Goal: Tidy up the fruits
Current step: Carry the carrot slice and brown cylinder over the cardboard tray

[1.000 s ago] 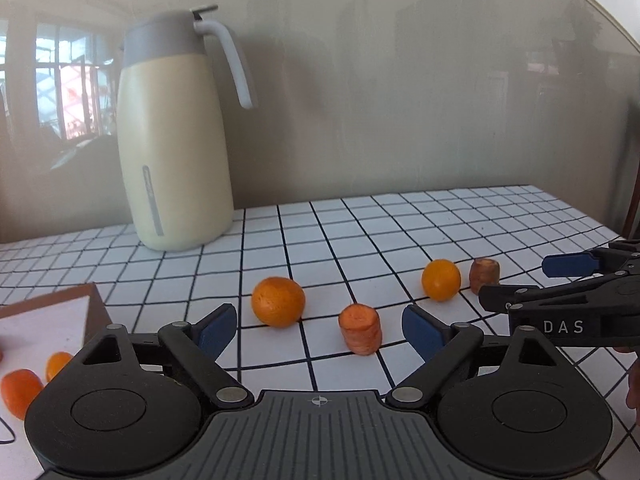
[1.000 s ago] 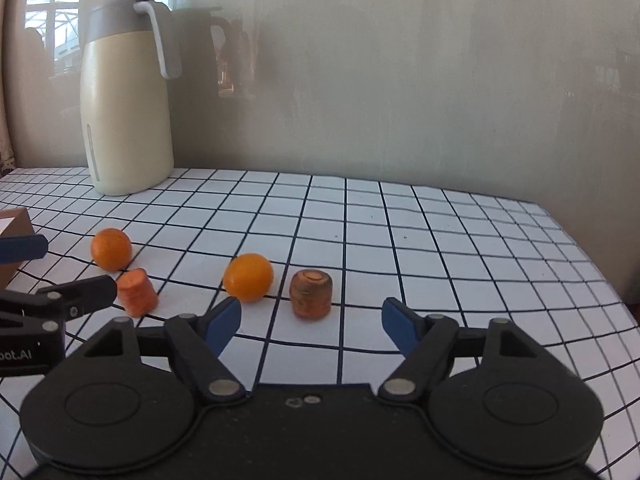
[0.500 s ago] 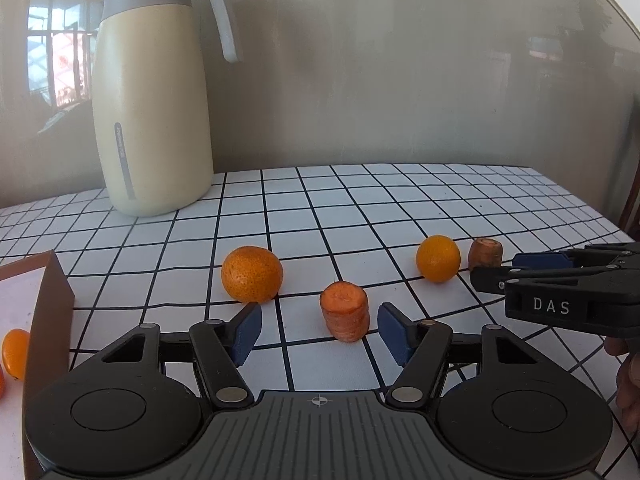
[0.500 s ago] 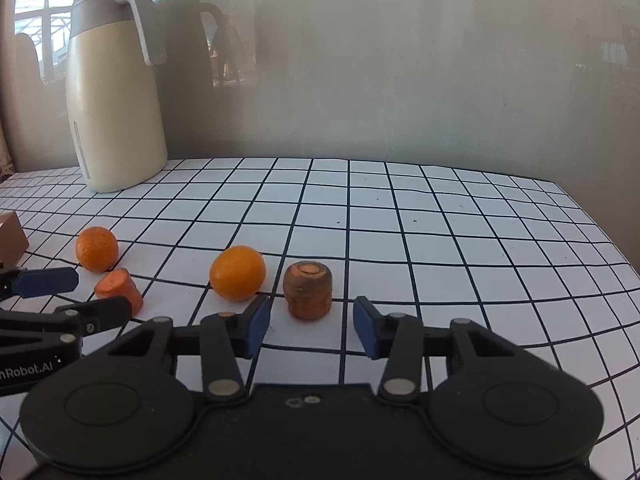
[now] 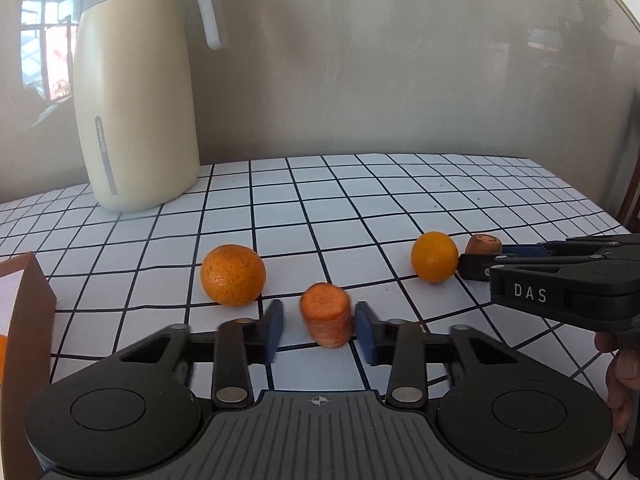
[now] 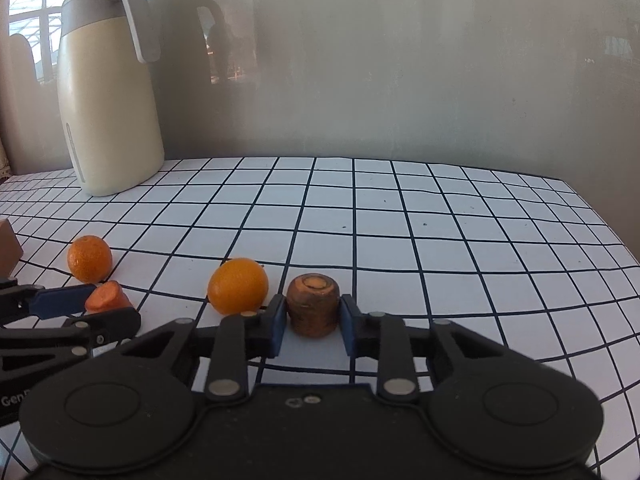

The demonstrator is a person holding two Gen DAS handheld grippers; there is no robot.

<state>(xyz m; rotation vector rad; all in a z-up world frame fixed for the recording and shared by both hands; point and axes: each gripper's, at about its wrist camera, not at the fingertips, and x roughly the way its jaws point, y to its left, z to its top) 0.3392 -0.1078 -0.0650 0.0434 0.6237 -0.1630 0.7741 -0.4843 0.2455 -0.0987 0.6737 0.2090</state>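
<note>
Keep both grips firm and lift straight up: left gripper (image 5: 319, 330) fingers clamped on the bright carrot chunk (image 5: 327, 315) mid-surface, right gripper (image 6: 313, 327) fingers clamped on the brown carrot stub (image 6: 313, 305) beside the mandarin (image 6: 237, 286), without nudging either orange.

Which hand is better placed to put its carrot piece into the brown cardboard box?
Left. The left tongs grip the bright orange carrot chunk right beside the brown cardboard box; the right tongs, holding the brownish carrot stub, sit farther away.
</note>
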